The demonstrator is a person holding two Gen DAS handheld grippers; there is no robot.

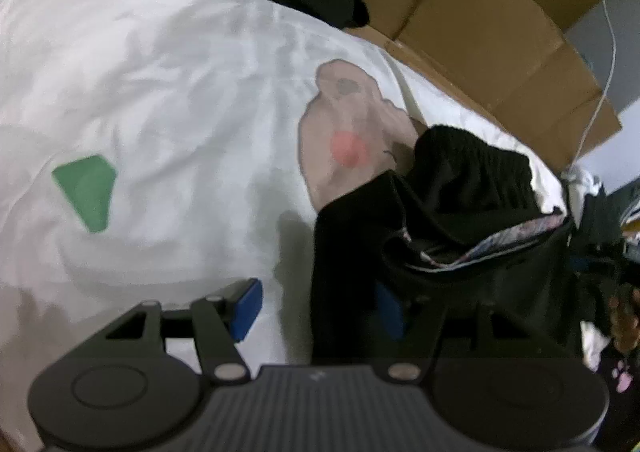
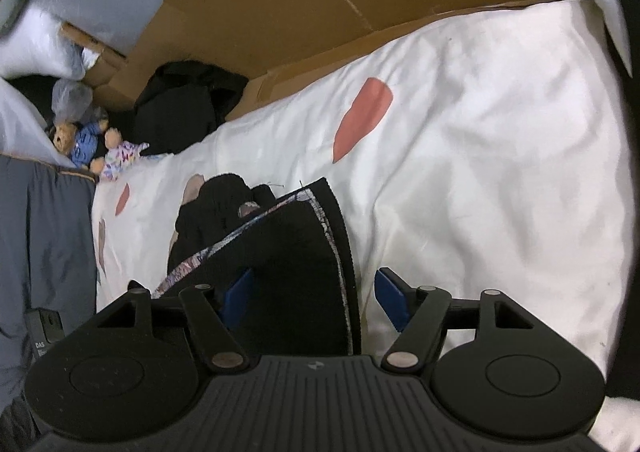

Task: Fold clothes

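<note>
A black garment with a patterned inner lining (image 1: 448,212) lies bunched on a white bedsheet (image 1: 168,92) with coloured shapes. My left gripper (image 1: 320,306) is open; the garment's edge lies between its blue pads, over the right one. In the right wrist view the same garment (image 2: 296,252) lies between the blue pads of my right gripper (image 2: 316,298), which is open, with the left pad partly hidden by the cloth. Its ribbed hem runs along the right side.
Brown cardboard boxes (image 1: 480,20) stand along the far side of the bed. Another black garment (image 2: 184,108) lies by the boxes. Two small dolls (image 2: 100,152) lie at the sheet's corner. A white cable (image 1: 604,52) hangs at the right.
</note>
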